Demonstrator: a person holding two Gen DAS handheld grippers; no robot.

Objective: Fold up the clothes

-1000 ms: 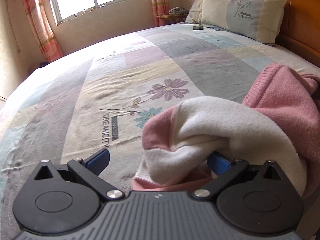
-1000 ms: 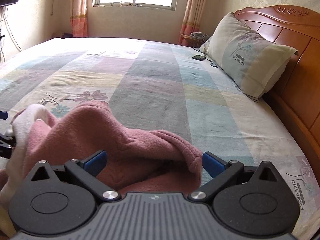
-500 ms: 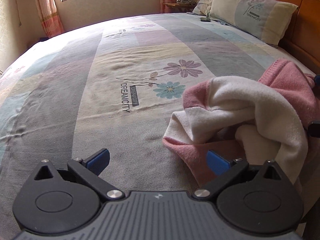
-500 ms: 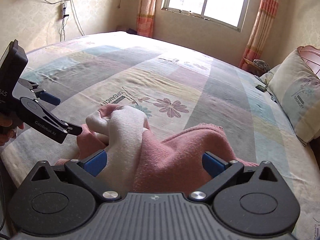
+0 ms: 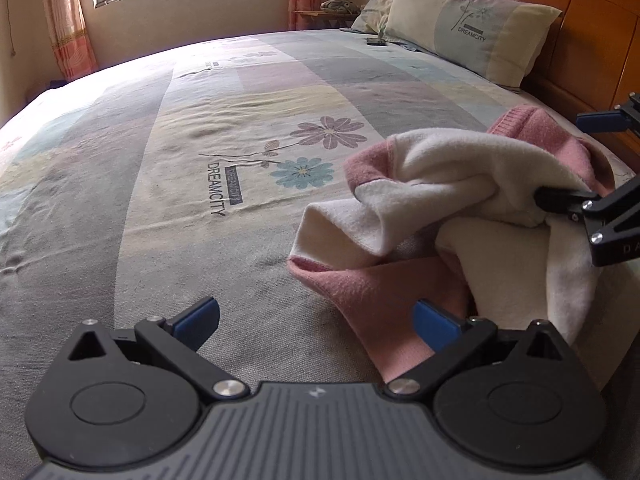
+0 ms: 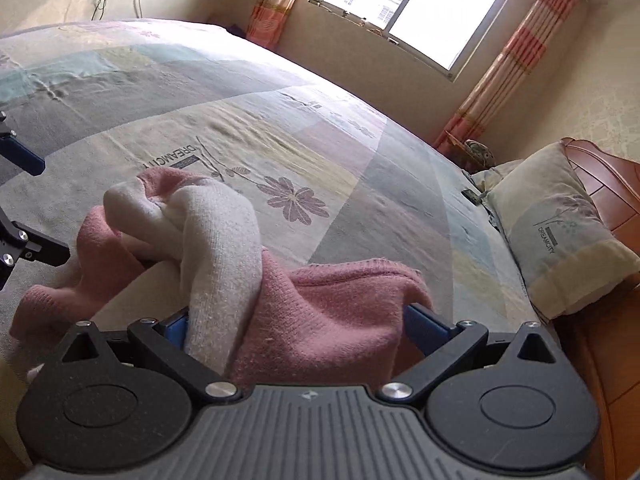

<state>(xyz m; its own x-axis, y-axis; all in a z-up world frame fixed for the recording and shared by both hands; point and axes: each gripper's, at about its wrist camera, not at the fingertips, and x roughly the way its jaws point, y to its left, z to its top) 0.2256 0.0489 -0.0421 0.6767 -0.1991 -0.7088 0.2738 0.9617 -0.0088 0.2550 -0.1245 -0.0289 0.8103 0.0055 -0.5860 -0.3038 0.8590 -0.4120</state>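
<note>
The wide bed with the pastel patchwork floral sheet (image 5: 200, 168) is carrying everything. The pink and cream knitted sweater (image 5: 440, 184) is lying bunched near the bed's near edge, towards the headboard-side corner, not folded and not spread flat. The right tongs (image 6: 296, 320) are spread wide with sweater cloth heaped between the blue pads, apparently gathering it; whether the pads are pinching any cloth is not clear. The left tongs (image 5: 316, 320) are gaping, grasping nothing, hovering low over the sheet just beside the sweater's pink edge, pointing across the bed.
</note>
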